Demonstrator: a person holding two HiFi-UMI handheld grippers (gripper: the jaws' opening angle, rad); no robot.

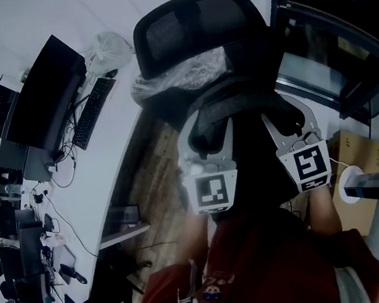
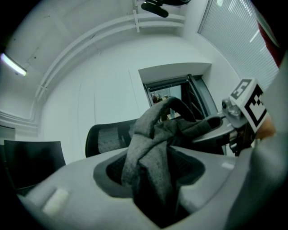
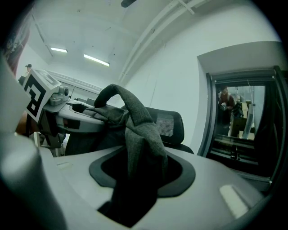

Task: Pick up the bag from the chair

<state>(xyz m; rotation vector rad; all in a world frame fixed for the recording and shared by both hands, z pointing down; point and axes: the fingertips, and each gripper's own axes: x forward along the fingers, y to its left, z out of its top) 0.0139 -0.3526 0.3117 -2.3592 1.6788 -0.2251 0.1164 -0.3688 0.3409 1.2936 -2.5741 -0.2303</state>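
The bag (image 1: pixel 251 144) is dark grey fabric and hangs in front of the black mesh chair (image 1: pixel 196 25), stretched between my two grippers. My left gripper (image 1: pixel 207 129) is shut on a fold of its cloth (image 2: pixel 148 134), which fills the gap between the jaws (image 2: pixel 150 179). My right gripper (image 1: pixel 286 110) is shut on another fold (image 3: pixel 139 130), bunched between its jaws (image 3: pixel 139 175). Each gripper shows in the other's view: the right gripper (image 2: pixel 225 123) and the left gripper (image 3: pixel 67 112), joined by a loop of the bag. The bag's lower part is hidden behind the grippers.
Clear plastic wrap (image 1: pixel 181 74) lies under the chair's headrest. A white desk (image 1: pixel 103 163) with a monitor (image 1: pixel 42 95) and a keyboard (image 1: pixel 94 110) runs along the left. A cardboard box (image 1: pixel 358 153) and a glass door frame (image 1: pixel 328 65) are at the right. A person stands beyond the door (image 3: pixel 223 101).
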